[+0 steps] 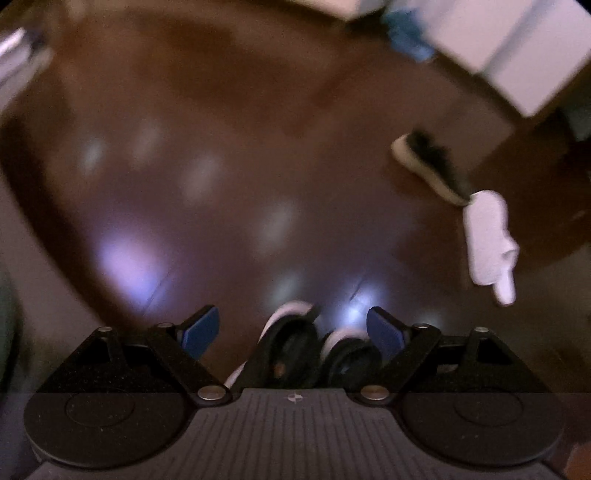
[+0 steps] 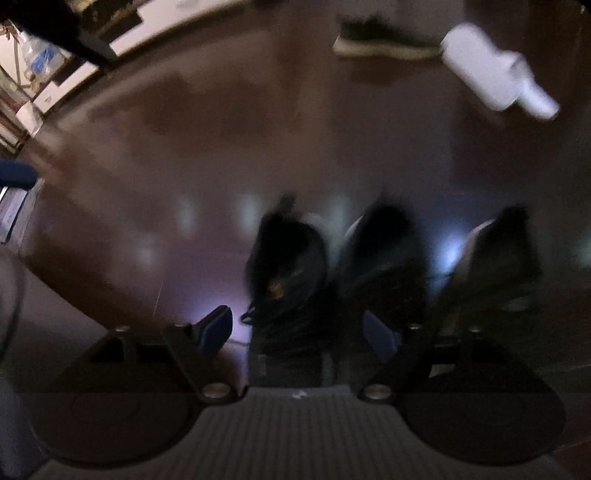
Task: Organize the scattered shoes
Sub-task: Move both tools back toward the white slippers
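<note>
Both views are motion-blurred. In the left wrist view my left gripper (image 1: 291, 332) is open above two black shoes with white soles (image 1: 291, 343), which stand side by side on the brown floor between and below the blue pads. A lone black shoe with a pale sole (image 1: 432, 166) lies far right on the floor. In the right wrist view my right gripper (image 2: 299, 328) is open over a row of three black shoes: one (image 2: 288, 254) between the fingers, a second (image 2: 384, 251) and a third (image 2: 506, 251) to the right. The lone shoe (image 2: 384, 40) lies at the top.
A white bottle-like object (image 1: 487, 240) lies on the floor beside the lone shoe, also visible as the white object (image 2: 495, 77). White furniture (image 1: 517, 48) stands at the upper right, with something blue (image 1: 410, 33) beside it. Cluttered shelving (image 2: 33, 74) fills the right view's upper left. The floor is glossy brown wood.
</note>
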A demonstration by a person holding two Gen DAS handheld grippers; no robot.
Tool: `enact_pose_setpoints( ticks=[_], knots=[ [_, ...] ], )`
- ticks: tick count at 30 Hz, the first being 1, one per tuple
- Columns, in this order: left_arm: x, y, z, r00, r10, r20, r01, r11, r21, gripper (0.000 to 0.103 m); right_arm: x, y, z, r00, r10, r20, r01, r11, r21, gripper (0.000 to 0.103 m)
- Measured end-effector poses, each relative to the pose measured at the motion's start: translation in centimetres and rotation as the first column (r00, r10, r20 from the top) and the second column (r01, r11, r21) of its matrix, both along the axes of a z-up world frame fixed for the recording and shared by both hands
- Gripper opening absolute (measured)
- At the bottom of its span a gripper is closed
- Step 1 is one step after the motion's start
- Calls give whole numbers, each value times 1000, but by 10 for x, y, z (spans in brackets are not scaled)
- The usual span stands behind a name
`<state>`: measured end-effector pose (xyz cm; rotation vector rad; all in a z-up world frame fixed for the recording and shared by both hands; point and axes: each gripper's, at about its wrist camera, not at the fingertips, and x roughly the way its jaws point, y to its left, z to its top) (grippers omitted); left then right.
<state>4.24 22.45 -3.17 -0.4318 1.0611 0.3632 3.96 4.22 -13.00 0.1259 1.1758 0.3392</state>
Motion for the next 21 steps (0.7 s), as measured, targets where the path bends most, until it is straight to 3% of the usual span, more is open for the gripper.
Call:
enact_pose_setpoints(
  ticks=[2, 4, 7, 12, 16, 18, 20, 21],
  knots=[
    [-5, -13, 20, 995, -65, 78, 62, 997, 45, 91, -19, -31, 48, 995, -23, 94, 27, 999, -40, 81],
    [-13, -22, 27, 991, -93, 101, 89, 995, 44, 91, -33, -47, 78, 986, -34, 166, 46, 997, -68, 83],
    [-29, -44, 39, 982, -131, 136, 130, 991, 9, 91, -45, -87, 138, 953, -113, 280, 138, 988, -70, 96],
    [-39, -82, 50, 972, -185, 148, 184, 983, 20, 91, -49, -136, 196, 911, -165, 378, 193, 980, -39, 103],
    [-21, -100, 49, 971, -208, 117, 202, 978, 60, 91, -24, -156, 194, 910, -186, 372, 212, 977, -28, 103],
    [9, -108, 41, 969, -229, 89, 222, 971, 85, 91, 11, -167, 176, 905, -231, 358, 248, 969, 0, 103],
    [52, -113, 27, 965, -256, 48, 251, 963, 100, 91, 82, -185, 138, 892, -316, 324, 316, 947, 55, 103],
    [73, -112, 19, 964, -263, 36, 258, 960, 106, 91, 82, -183, 134, 891, -322, 320, 321, 945, 60, 103]
  ],
)
